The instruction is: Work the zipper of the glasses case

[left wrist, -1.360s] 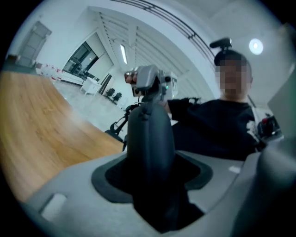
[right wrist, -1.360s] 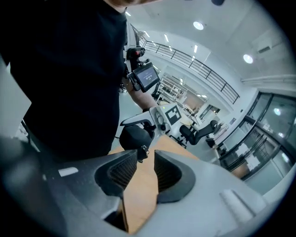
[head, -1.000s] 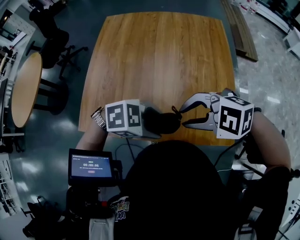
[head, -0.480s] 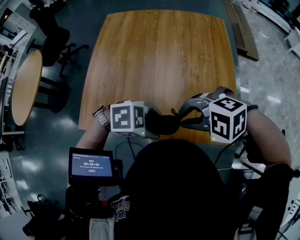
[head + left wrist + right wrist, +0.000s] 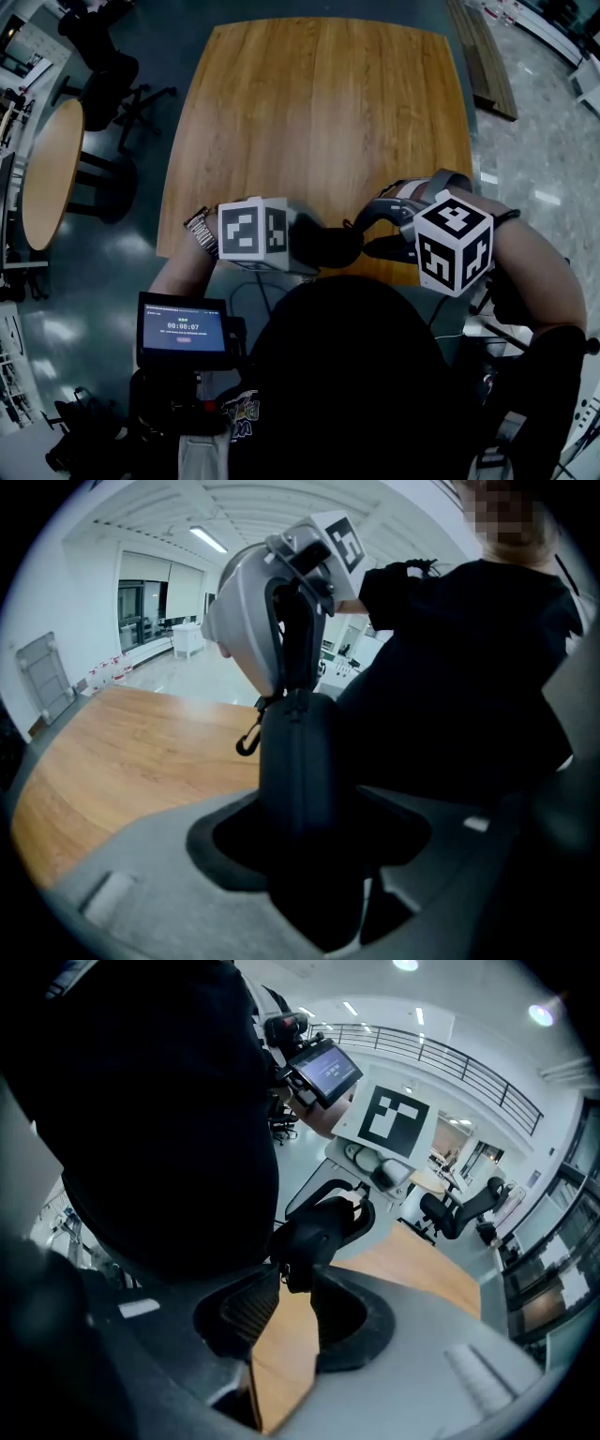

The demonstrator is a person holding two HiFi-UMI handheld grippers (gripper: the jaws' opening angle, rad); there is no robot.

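Note:
The black zippered glasses case hangs just above the near edge of the wooden table. My left gripper is shut on one end of it. In the left gripper view the case rises upright from the jaws, with a small clip dangling at its top left. My right gripper meets the case's other end. In the right gripper view its jaws have just been opening. The end of the case sits at the fingertips, and bare wood shows in the gap.
A small lit screen is mounted in front of the person's body. A round side table and office chairs stand on the floor to the left. Both grippers work at the table's near edge.
The right gripper has rolled, so its marker cube has turned and dropped slightly, and its fingers have closed in on the case's end. The left gripper and the case have barely moved.

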